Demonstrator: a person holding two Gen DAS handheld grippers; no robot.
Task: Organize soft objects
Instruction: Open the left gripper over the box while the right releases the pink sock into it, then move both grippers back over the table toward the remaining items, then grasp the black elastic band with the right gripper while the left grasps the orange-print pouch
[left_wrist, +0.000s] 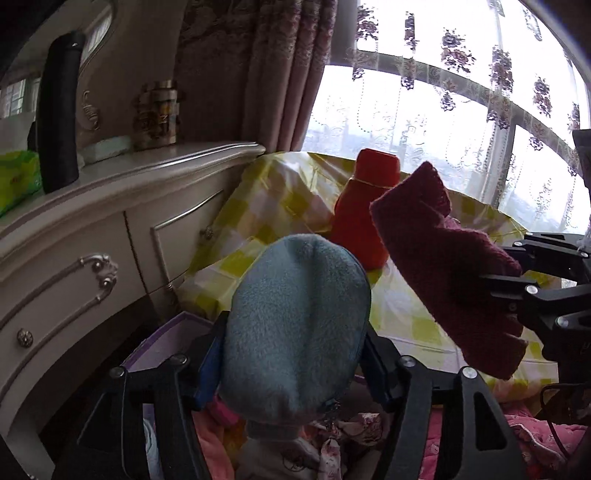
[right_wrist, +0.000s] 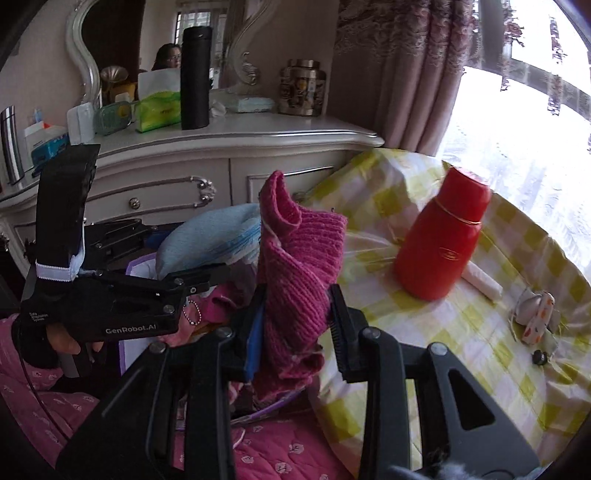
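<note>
My left gripper (left_wrist: 295, 328) is shut on a blue-grey fleece pouch (left_wrist: 295, 280) that fills the gap between its fingers and stands up out of them. A small bead chain hangs from the pouch's lower end. My right gripper (right_wrist: 295, 306) is shut on a magenta knitted piece (right_wrist: 295, 251), which rises folded above the fingers. In the left wrist view the right gripper (left_wrist: 502, 264) comes in from the right with the knit (left_wrist: 436, 258). In the right wrist view the left gripper (right_wrist: 184, 247) sits to the left with the pouch (right_wrist: 207, 236), just over a purple box (right_wrist: 140, 269).
A red flask (right_wrist: 439, 240) stands on the table's yellow-checked cloth (right_wrist: 480, 350), with small trinkets (right_wrist: 535, 317) to its right. A white dresser (right_wrist: 221, 166) behind carries a black flask (right_wrist: 195, 77), a jar (right_wrist: 303, 88) and tissue packs. Pink quilted fabric (right_wrist: 277, 450) lies below.
</note>
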